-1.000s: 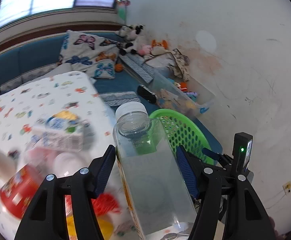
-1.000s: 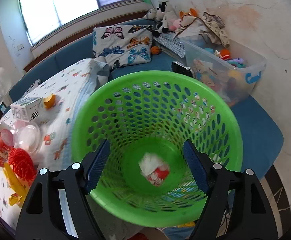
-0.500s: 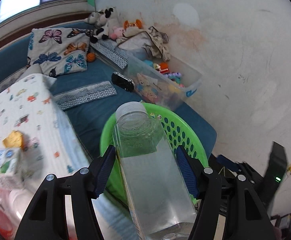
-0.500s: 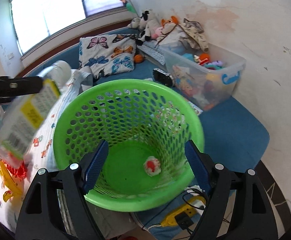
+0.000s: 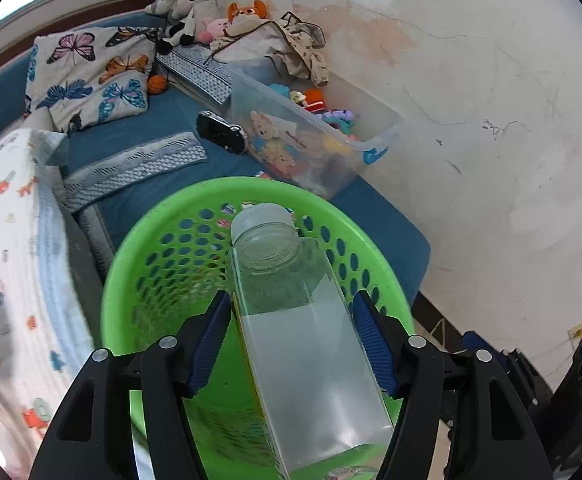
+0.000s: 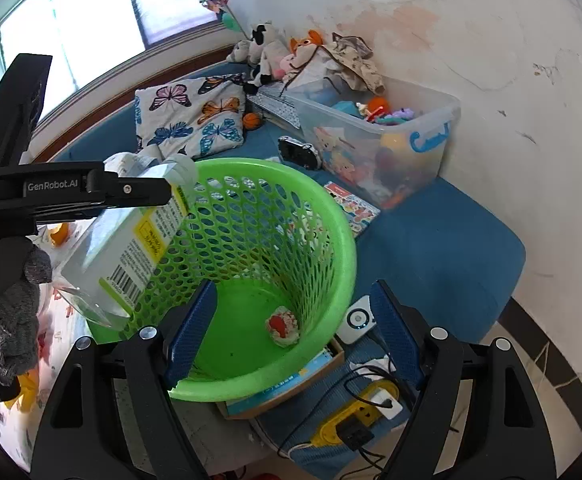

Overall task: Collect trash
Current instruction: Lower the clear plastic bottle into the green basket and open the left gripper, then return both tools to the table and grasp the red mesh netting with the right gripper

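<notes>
A clear square plastic bottle (image 5: 307, 344) with a white cap and a yellow label (image 6: 131, 248) is clamped between the blue pads of my left gripper (image 5: 291, 300). It hangs tilted, cap forward, over the near left rim of the green mesh basket (image 5: 163, 216). A gloved hand (image 6: 11, 320) carries that gripper. My right gripper (image 6: 293, 290) stands open and empty just in front of the basket (image 6: 343, 248), its fingers apart from the rim. A crumpled red and white wrapper (image 6: 283, 326) lies on the basket floor.
A table under a printed cloth (image 5: 11, 240) stands left of the basket. A clear toy bin (image 5: 331, 136) and a butterfly pillow (image 5: 91, 76) sit on the blue couch behind. A yellow power strip (image 6: 355, 416) with cables and a flat box (image 6: 291, 384) lie on the floor.
My left gripper carried the bottle from above the table over to the basket and tipped it downward. The right gripper drew back a little from the basket.
</notes>
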The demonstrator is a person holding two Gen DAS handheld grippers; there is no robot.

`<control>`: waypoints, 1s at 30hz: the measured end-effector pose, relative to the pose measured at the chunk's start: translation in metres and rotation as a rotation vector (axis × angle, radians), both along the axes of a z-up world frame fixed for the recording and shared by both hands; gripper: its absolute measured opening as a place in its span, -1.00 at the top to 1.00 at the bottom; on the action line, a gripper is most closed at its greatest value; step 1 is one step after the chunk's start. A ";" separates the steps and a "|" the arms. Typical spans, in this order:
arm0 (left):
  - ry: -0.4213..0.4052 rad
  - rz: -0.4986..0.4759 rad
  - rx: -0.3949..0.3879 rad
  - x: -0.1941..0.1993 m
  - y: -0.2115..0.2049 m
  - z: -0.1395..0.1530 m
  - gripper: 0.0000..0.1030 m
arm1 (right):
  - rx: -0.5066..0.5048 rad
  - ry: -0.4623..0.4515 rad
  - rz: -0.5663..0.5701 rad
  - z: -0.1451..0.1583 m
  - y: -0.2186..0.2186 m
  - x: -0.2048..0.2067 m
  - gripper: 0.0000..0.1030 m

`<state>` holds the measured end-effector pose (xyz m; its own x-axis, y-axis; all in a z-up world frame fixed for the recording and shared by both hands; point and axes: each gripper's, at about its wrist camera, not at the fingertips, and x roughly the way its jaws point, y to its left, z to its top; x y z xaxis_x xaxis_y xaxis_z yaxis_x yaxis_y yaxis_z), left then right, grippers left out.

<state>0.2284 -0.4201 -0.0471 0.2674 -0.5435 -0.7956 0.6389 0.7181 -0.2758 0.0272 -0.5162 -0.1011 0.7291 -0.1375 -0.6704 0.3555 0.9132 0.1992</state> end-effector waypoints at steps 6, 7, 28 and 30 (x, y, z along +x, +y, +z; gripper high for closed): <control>0.004 -0.007 -0.069 -0.002 -0.006 0.001 -0.41 | 0.016 0.002 -0.018 -0.005 -0.004 -0.005 -0.53; 0.002 -0.010 -0.074 -0.003 -0.005 0.002 -0.41 | 0.017 0.003 -0.020 -0.004 -0.003 -0.006 -0.53; -0.215 0.156 -0.102 -0.063 0.176 0.068 -0.41 | 0.013 -0.066 0.136 0.028 0.071 -0.022 -0.53; -0.220 0.187 -0.103 -0.066 0.197 0.069 -0.41 | 0.006 -0.066 0.167 0.029 0.084 -0.021 -0.53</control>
<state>0.1627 -0.2234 0.0223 0.5302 -0.5435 -0.6508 0.5509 0.8043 -0.2228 0.0067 -0.4323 -0.0718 0.7841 -0.0070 -0.6206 0.1851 0.9571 0.2230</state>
